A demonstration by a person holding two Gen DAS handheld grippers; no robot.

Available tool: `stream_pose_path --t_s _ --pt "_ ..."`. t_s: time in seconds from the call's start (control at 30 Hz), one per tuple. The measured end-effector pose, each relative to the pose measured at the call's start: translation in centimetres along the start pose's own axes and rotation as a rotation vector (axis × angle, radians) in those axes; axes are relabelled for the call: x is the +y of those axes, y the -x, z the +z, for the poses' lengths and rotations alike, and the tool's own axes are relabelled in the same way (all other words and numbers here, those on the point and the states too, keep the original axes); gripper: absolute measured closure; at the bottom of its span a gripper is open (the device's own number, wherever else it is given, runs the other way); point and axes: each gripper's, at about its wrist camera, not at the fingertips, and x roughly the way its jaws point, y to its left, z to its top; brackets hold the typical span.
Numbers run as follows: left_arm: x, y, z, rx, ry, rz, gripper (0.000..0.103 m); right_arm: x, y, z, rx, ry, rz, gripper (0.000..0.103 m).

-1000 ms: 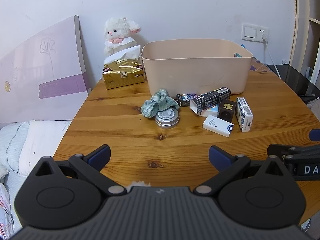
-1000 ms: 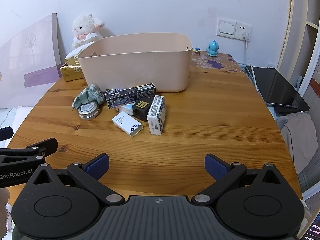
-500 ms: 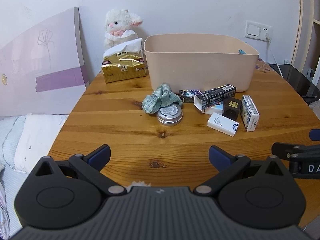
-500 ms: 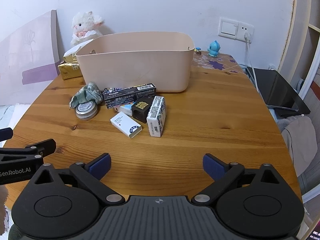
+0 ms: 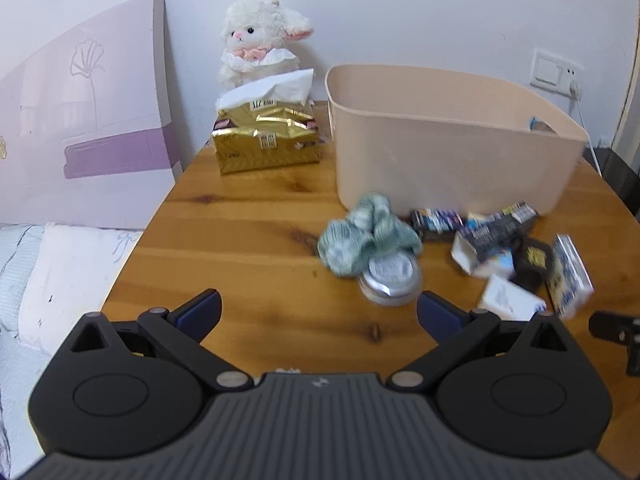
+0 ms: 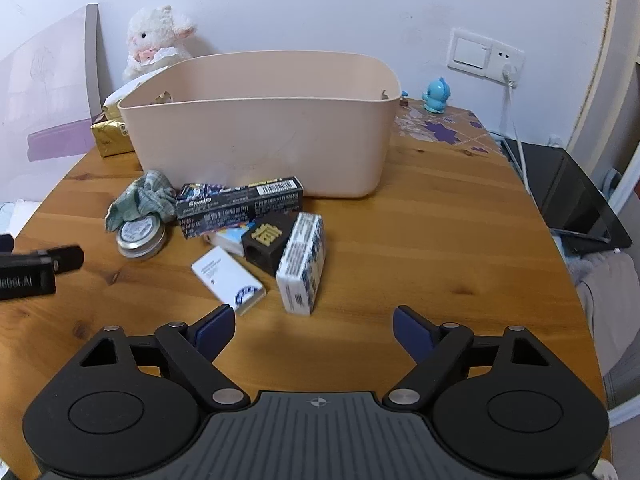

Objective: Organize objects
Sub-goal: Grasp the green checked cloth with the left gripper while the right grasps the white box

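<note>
A beige plastic bin [image 6: 260,136] stands on the round wooden table [image 6: 420,232]. In front of it lie a green cloth [image 6: 140,200] over a round metal tin [image 6: 141,236], a long black box [image 6: 240,206], a small black box [image 6: 267,242], a white card box [image 6: 228,280] and a blue-white box [image 6: 302,262]. The same cluster shows in the left wrist view, with the cloth [image 5: 366,236] and the tin [image 5: 390,278]. My left gripper [image 5: 318,314] is open and empty, just short of the tin. My right gripper [image 6: 314,330] is open and empty, just short of the white boxes.
A gold tissue pack [image 5: 266,140] and a plush lamb [image 5: 256,40] sit at the back left. A purple-white board [image 5: 80,128] leans on the wall. A blue figurine [image 6: 437,94], a wall socket with a cable [image 6: 510,80] and a black laptop [image 6: 576,208] are at the right.
Both grippers have moved forward toward the cluster of objects, which now looks larger. The left view has swung left. Both stay open and empty.
</note>
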Motion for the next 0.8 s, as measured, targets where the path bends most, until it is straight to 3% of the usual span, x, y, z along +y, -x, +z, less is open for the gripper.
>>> stream_pose_path --t_s 0.33,0.43,0.63,0.7,0.73,0.8 --pt "-0.9 -4.5 3.0 -0.030 -0.072 0.003 0.001 -0.2 -3.4 2.1 0.006 -0.026 0.012 0.030" --pt "-1.1 -6.2 3.6 0.010 -0.080 0.004 0.021 -0.2 -4.5 2.1 0.028 -0.021 -0.008 0.035" --pt "-1.5 -8.4 3.8 0.041 -0.102 0.011 0.031 -1.0 -6.4 1.7 0.074 -0.058 0.017 0.060" --pt "-1.4 -9.0 4.1 0.071 -0.092 0.004 0.040 -0.9 -6.8 1.6 0.079 -0.046 0.011 0.070" --pt "-1.3 -9.4 4.1 0.096 -0.088 -0.002 0.050 -0.8 -6.8 1.5 0.074 -0.036 0.006 0.079" --pt "-1.4 -9.8 4.1 0.130 -0.089 -0.022 0.063 -0.7 -6.7 1.5 0.075 -0.030 0.012 0.084"
